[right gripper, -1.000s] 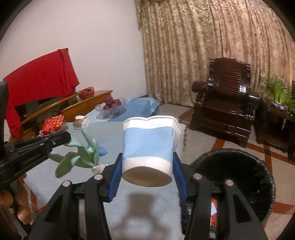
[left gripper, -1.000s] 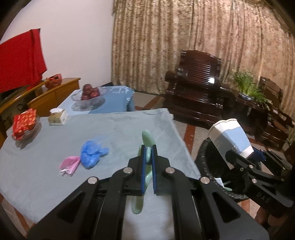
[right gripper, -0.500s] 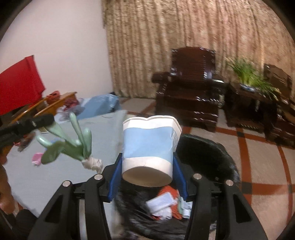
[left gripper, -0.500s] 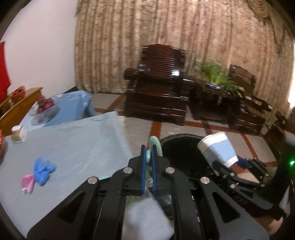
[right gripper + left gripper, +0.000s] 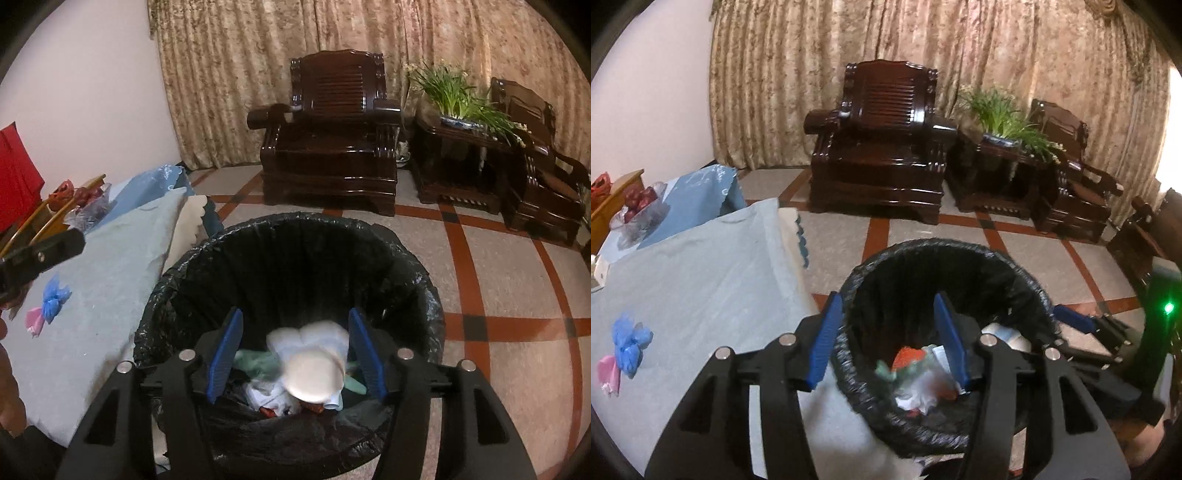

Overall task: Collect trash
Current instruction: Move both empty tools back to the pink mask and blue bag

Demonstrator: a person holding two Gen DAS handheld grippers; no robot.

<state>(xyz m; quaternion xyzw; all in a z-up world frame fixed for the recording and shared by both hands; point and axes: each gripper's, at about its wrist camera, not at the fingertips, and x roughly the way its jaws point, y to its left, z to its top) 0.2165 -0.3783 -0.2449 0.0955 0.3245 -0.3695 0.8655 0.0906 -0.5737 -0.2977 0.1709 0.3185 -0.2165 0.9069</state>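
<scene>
A bin lined with a black bag [image 5: 945, 254] [image 5: 288, 236] stands on the floor beside the table. My left gripper [image 5: 890, 343] is open and empty above the bin's near side. My right gripper [image 5: 295, 354] is open above the bin. The blue and white paper cup [image 5: 314, 369] is blurred between its fingers, loose over the trash. The green plant scrap [image 5: 886, 369] [image 5: 255, 363] lies in the bin among white and red scraps. A blue wrapper [image 5: 628, 339] [image 5: 53, 297] and a pink wrapper [image 5: 607, 373] [image 5: 33, 317] lie on the table.
The table carries a pale blue cloth [image 5: 701, 280]. A glass fruit bowl [image 5: 639, 210] stands on a second blue-covered table behind. A dark wooden armchair [image 5: 882, 147], a side table with a potted plant [image 5: 1004, 110] and another chair stand by the curtain. The floor is tiled.
Both grippers swung from the table to above the bin and opened. The left let go of the green plant scrap. The right let go of the paper cup.
</scene>
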